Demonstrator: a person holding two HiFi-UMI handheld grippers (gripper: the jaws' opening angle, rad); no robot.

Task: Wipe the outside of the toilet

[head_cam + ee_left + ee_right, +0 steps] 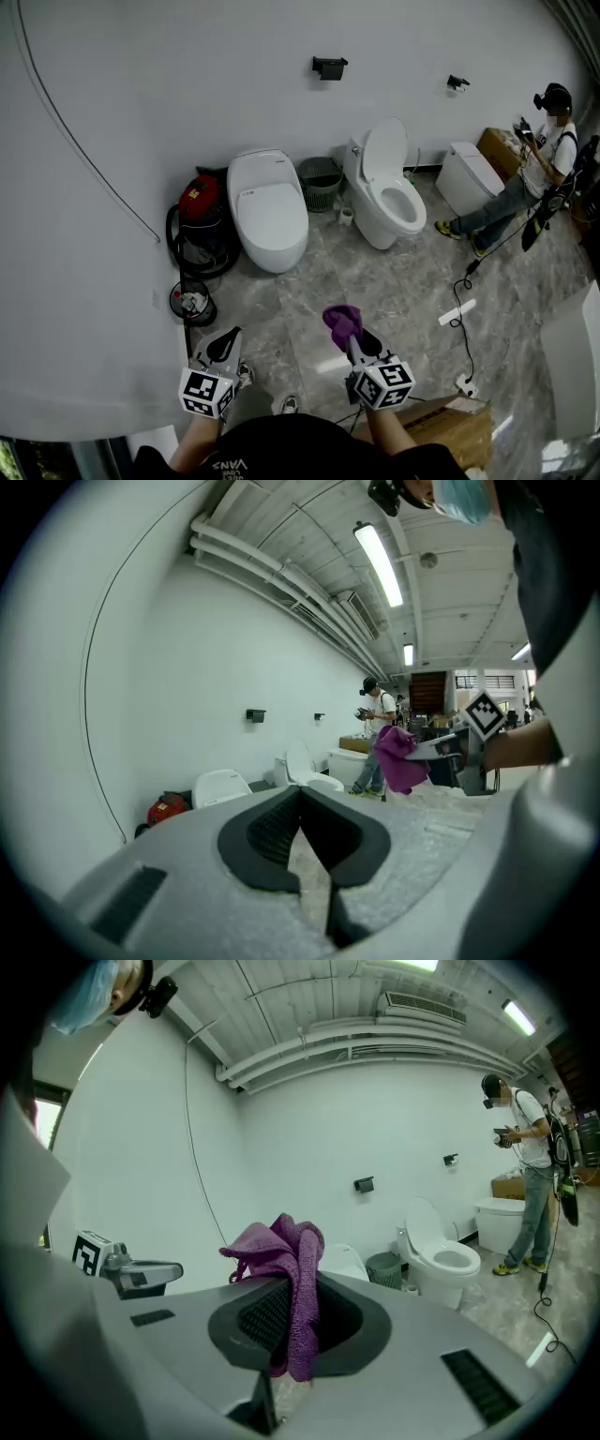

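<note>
Two white toilets stand against the far wall: one with its lid shut (268, 210) and one with its lid raised (388, 190). In the right gripper view the raised-lid toilet (442, 1258) shows to the right. My right gripper (354, 337) is shut on a purple cloth (342, 322), well short of both toilets. The cloth (285, 1252) hangs bunched between the jaws of my right gripper (298, 1286). My left gripper (222, 348) is held low at the left, and its jaws (301, 792) meet with nothing between them. The left gripper view also catches the cloth (399, 757).
A red vacuum (199, 198) with a black hose stands left of the shut toilet, and a grey bin (321, 183) sits between the toilets. A person (531, 165) sits beside a third white unit (468, 176). A cable (460, 309) and cardboard box (453, 428) lie on the right.
</note>
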